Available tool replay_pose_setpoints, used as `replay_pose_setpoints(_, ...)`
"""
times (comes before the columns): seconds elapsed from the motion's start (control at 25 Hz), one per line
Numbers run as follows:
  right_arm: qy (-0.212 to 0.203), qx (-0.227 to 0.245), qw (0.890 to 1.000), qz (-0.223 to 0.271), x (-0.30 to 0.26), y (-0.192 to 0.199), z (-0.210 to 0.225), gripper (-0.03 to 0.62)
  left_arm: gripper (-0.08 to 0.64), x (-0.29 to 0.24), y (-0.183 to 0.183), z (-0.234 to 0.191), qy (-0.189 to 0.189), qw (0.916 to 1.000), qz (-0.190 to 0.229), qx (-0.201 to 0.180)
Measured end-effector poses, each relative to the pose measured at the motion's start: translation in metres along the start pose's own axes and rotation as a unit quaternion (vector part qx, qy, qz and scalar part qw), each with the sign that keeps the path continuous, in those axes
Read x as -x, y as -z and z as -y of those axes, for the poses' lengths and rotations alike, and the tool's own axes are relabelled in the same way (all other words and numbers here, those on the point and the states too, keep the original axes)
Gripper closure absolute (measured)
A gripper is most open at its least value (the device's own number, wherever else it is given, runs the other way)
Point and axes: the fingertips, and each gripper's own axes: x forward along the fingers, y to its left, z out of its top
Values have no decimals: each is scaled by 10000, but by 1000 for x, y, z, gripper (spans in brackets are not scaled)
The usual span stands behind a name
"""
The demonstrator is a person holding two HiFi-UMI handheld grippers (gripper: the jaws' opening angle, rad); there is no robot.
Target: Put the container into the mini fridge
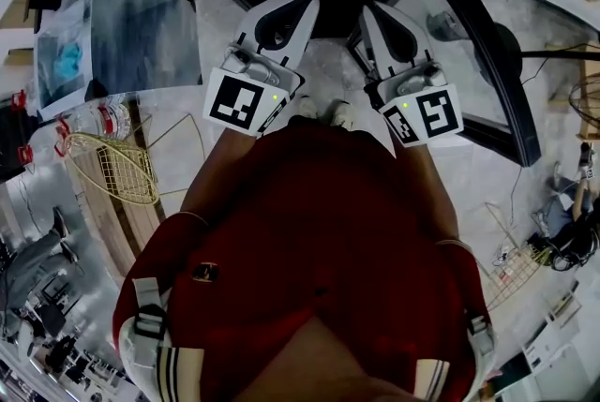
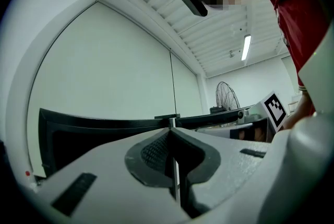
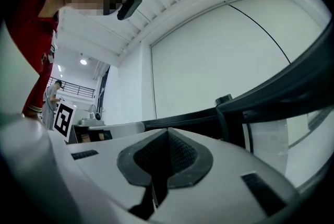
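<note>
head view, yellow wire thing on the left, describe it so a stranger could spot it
Find the person in the red top filling the middle of the head view, then look towards the picture's left edge beside their left arm. A yellow wire rack lies there, just below clear bottles with red caps. It is the only yellow open grid in that corner.

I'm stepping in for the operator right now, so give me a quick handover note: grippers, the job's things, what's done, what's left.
Left gripper: shut, nothing between the jaws.
Right gripper: shut, also empty.
Both are held side by side in front of the person, facing a black frame.
Container and mini fridge: neither can be made out in any view.
Done: cannot tell; nothing is in hand.
Left: probably find the container, grasp it, set it in the fridge.
</note>
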Motion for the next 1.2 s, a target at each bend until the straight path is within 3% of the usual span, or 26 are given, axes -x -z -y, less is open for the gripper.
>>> replay_pose_setpoints(1.2, -199, 139, 9997, -18, -3, 11, -18, 594, 554, 13, 6, -2, -66, 10000, 1, 14)
